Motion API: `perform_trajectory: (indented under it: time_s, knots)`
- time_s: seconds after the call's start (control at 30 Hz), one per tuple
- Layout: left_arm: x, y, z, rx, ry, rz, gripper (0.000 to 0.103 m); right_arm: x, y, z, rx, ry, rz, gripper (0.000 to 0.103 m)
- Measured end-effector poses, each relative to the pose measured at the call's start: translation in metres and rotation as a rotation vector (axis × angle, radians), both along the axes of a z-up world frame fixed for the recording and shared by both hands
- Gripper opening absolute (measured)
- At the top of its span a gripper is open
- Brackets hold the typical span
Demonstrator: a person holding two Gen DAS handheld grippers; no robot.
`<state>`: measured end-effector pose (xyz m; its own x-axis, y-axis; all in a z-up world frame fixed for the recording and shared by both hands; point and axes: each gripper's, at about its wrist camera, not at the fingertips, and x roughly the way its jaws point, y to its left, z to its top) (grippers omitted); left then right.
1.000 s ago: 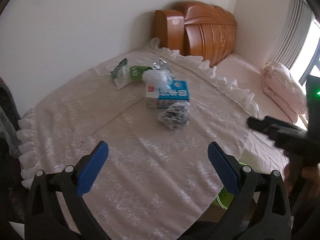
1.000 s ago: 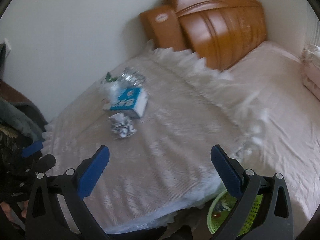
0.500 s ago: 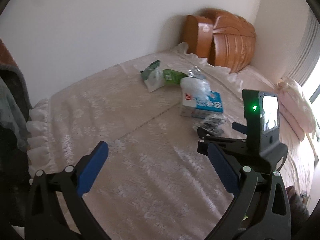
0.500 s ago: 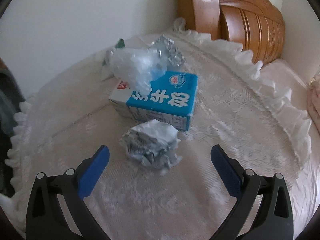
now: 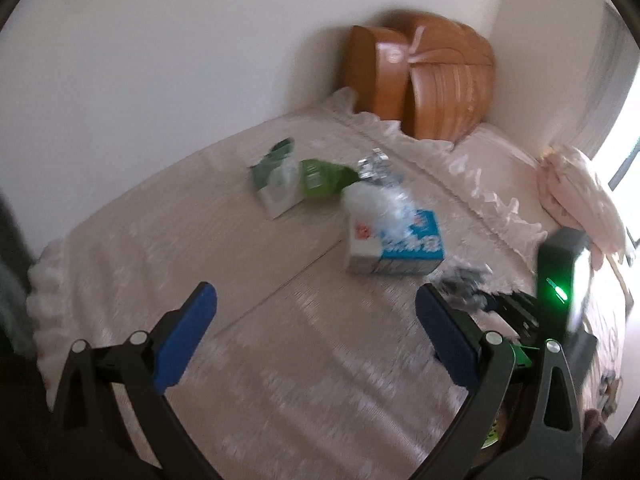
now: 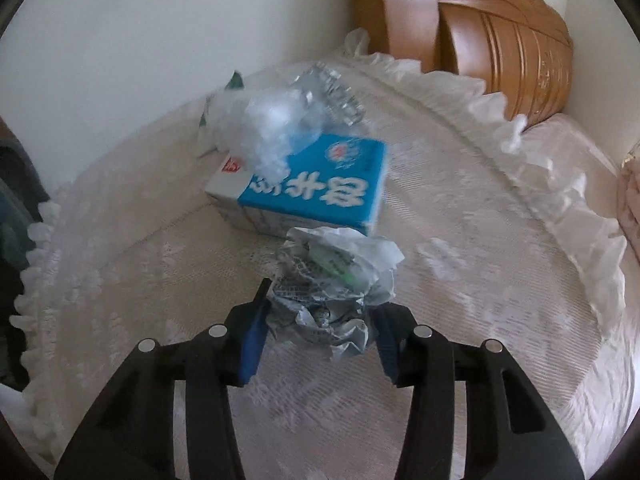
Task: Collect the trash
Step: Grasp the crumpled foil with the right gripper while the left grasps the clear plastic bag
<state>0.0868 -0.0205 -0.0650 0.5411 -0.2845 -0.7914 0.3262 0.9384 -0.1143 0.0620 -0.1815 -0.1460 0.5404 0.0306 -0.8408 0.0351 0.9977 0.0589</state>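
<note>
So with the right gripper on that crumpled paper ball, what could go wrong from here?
The right gripper is closing around the crumpled paper ball. The pads bite only its lower half, so the soft wad may squash and slip out. It also lies beside the blue carton, which a careless lift might nudge.

I saw the bed [image 6: 460, 280] under a pale lace cover with a frilled edge. On it lay a blue and white carton [image 6: 308, 192]. A crumpled paper ball [image 6: 336, 276] touched the carton at its six o'clock. Clear crinkled plastic [image 6: 268, 128] sat at the carton's eleven o'clock. Green packets [image 5: 296, 178] lay farther out toward ten o'clock.
</note>
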Motion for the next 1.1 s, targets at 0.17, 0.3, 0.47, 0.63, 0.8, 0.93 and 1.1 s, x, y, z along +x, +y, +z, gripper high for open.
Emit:
perform_trajectory:
  time_s: [0.17, 0.3, 0.47, 0.63, 0.8, 0.93, 1.1]
  knots:
    - [0.032, -0.042, -0.013, -0.016, 0.028, -0.096, 0.095, -0.026, -0.021, 0.017, -0.007, -0.017, -0.027, 0.047]
    - [0.063, -0.074, -0.034, 0.002, 0.065, -0.121, 0.095, -0.032, -0.037, 0.027, -0.005, -0.020, -0.067, 0.048]
    - [0.100, -0.093, -0.059, 0.030, 0.110, -0.091, 0.095, -0.039, -0.057, 0.029, 0.008, -0.022, -0.116, 0.048]
    - [0.113, -0.096, -0.070, 0.047, 0.126, -0.101, 0.066, -0.044, -0.066, 0.025, 0.027, -0.015, -0.136, 0.048]
    - [0.104, -0.088, -0.067, 0.034, 0.120, -0.117, 0.047, -0.042, -0.068, 0.025, 0.039, -0.019, -0.133, 0.048]
    - [0.085, -0.067, -0.051, 0.003, 0.107, -0.085, 0.046, -0.041, -0.064, 0.030, 0.049, -0.038, -0.109, 0.048]
    - [0.042, -0.034, -0.025, -0.013, 0.105, -0.016, 0.046, -0.043, -0.052, 0.041, 0.065, -0.070, -0.062, 0.048]
